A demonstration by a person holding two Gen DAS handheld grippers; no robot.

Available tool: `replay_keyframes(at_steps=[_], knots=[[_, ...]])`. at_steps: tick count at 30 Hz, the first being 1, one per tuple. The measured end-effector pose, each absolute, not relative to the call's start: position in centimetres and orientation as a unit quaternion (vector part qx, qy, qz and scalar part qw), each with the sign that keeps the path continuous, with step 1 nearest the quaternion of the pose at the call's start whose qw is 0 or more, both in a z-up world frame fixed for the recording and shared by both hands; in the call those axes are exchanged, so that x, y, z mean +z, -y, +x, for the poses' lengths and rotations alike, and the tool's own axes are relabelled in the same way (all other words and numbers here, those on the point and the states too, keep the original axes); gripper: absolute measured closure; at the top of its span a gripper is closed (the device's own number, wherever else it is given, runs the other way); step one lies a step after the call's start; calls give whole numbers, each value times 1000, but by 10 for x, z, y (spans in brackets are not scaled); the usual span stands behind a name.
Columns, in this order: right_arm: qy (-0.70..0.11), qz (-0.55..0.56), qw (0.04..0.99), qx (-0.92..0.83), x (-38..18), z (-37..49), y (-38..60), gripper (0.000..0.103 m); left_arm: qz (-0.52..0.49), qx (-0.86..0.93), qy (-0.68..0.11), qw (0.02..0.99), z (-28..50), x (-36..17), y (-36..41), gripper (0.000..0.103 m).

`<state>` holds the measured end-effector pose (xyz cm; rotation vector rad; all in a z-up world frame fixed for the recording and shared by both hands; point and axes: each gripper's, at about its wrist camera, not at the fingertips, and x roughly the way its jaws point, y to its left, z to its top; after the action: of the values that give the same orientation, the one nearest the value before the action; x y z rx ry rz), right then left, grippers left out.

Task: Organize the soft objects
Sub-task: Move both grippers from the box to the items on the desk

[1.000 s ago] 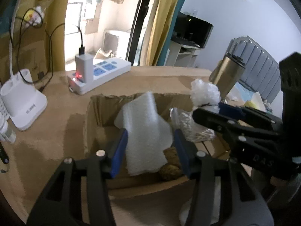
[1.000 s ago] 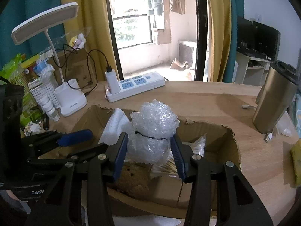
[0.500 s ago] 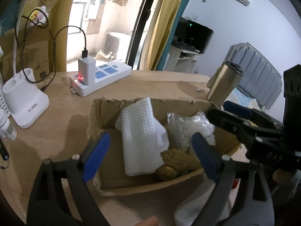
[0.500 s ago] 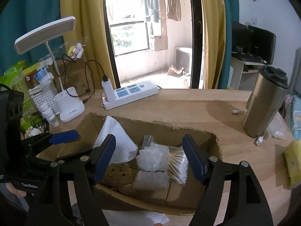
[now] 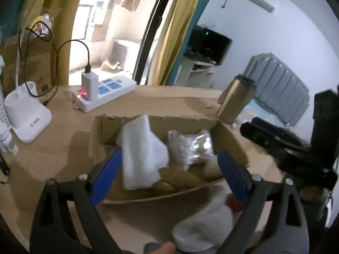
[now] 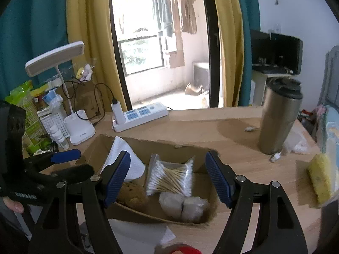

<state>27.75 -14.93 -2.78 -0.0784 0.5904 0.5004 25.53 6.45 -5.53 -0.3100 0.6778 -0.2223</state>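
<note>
An open cardboard box (image 5: 148, 196) (image 6: 169, 146) on the wooden table holds a white foam sheet (image 5: 142, 154) (image 6: 127, 160), a bag of cotton swabs (image 5: 190, 146) (image 6: 171, 177), a brown sponge (image 5: 175, 177) (image 6: 131, 194) and a bubble-wrap bundle (image 6: 184, 205). My left gripper (image 5: 169, 158) hovers over the box's near side. Its jaws are opening and the foam sheet lies loose below them. My right gripper (image 6: 167, 157) stands open above the swabs with nothing between its pads. A white sock (image 5: 203, 228) lies in front of the box.
A steel tumbler (image 6: 277, 118) stands at the right and a yellow sponge (image 6: 320, 180) lies near the right edge. A power strip (image 6: 139, 114), a lamp base (image 6: 80, 129) and small bottles (image 6: 59, 137) line the back left. A red item (image 5: 233, 203) lies by the sock.
Both grippers opened and drew back and up from the box. The left let go of the foam sheet. The right dropped the bubble-wrap bundle, which now lies in the box's near corner.
</note>
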Motion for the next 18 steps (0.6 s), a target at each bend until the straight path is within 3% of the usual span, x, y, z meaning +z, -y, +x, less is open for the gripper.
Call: replay_keyframes(at_steps=[18], knots=[[-237,-67,935,254,-26,220,177,26,-117,-47,-243,962,174,-25,-78,10]])
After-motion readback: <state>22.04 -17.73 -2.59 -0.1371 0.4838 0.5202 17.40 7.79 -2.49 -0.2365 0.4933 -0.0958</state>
